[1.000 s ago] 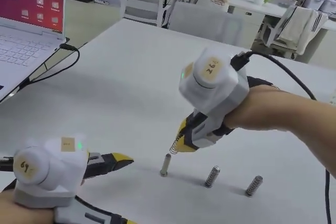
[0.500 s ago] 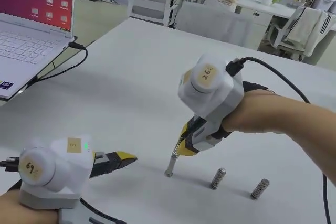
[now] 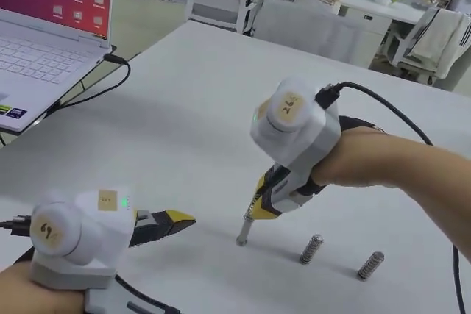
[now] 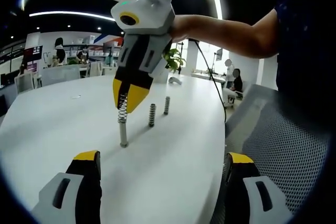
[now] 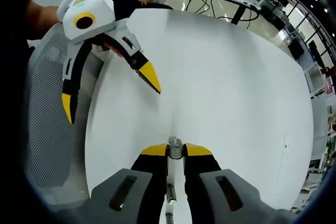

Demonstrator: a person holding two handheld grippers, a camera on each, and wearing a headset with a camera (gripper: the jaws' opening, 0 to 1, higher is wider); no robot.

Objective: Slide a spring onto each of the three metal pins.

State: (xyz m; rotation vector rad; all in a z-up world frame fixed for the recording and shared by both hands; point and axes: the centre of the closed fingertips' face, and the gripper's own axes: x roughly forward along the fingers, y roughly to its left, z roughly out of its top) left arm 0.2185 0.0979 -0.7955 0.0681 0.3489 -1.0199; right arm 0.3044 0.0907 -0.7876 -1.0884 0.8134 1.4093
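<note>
Head view, contents in order: white counter [image 3: 184,108]; right tongs [image 3: 255,209], pointed steeply down over the counter, jaws narrow and pinched on a spring [image 3: 250,216]; near pin [image 3: 242,233], standing on the counter directly beneath that spring, shaft bare, the spring's lower end at the pin's top, though whether it has passed over the tip cannot be told; middle pin [image 3: 311,249] and far pin [image 3: 370,265], in a row to the right of the near pin, each already sprung from base to top; left tongs [image 3: 175,220], low at the left, yellow tips aimed toward the near pin and well apart from it; open laptop [image 3: 51,27] at the counter's far left edge, with a black cable [image 3: 96,93] trailing from its side. Left gripper view: left tongs' jaws spread wide with nothing between them; the three pins stand upright in a line ahead, the spring hanging vertically from the right tongs onto the nearest. Right gripper view: spring seen end-on, clamped between the two yellow tips; left tongs beyond, jaws splayed, over the counter's edge.
</note>
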